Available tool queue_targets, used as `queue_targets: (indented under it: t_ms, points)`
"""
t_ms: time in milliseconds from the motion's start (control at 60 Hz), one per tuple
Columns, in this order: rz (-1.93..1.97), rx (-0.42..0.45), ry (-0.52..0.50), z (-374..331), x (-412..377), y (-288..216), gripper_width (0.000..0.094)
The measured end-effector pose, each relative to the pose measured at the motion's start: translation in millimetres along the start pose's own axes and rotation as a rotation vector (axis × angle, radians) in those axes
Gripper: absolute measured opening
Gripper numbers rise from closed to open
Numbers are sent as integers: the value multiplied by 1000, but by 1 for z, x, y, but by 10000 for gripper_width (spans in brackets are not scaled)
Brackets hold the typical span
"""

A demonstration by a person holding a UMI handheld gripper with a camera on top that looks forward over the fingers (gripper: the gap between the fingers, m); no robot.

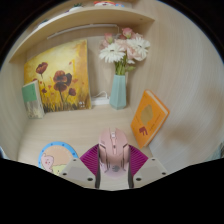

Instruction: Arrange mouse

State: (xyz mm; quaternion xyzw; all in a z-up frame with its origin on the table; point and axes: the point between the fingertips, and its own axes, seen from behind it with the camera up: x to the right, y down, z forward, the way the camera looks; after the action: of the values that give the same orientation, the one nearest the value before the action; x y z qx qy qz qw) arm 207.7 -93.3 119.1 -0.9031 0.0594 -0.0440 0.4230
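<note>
A pale pink computer mouse [113, 152] sits lengthwise between my two fingers, its nose pointing away from me toward the back wall. Both magenta pads [92, 159] press against its sides, so my gripper [113, 165] is shut on it. The mouse's rear end is hidden by the gripper body. It is held above the light desk top [85, 128]; whether its underside touches the desk is hidden.
An orange card [148, 115] leans just ahead to the right. A blue vase of pink and white flowers [119, 88] stands at the back wall. A poppy painting [57, 76] and a small green book [32, 97] lean at the left. A round blue coaster [57, 156] lies near the left finger.
</note>
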Motion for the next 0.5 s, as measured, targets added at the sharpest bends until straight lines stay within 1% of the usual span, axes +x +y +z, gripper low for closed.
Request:
queue_targets:
  t_ms: [83,133,200,267,300,383,433,500]
  points:
    - [5,120,-4,-34,-28,-67,381]
    - [1,169,-12,-53,-50,-97,379]
    - [2,218,-48,-71,-87,-122,380]
    - [-2,251,-98,-81,-130,-128,380]
    - [-11,254,-121,-82,-150,-126,380]
    - [-51,211,-144,-71,-190,-102,378]
    - [-63,169,-151,-53,-209,-72,377]
    - [-66,68,-145,-30,-225,-27,377]
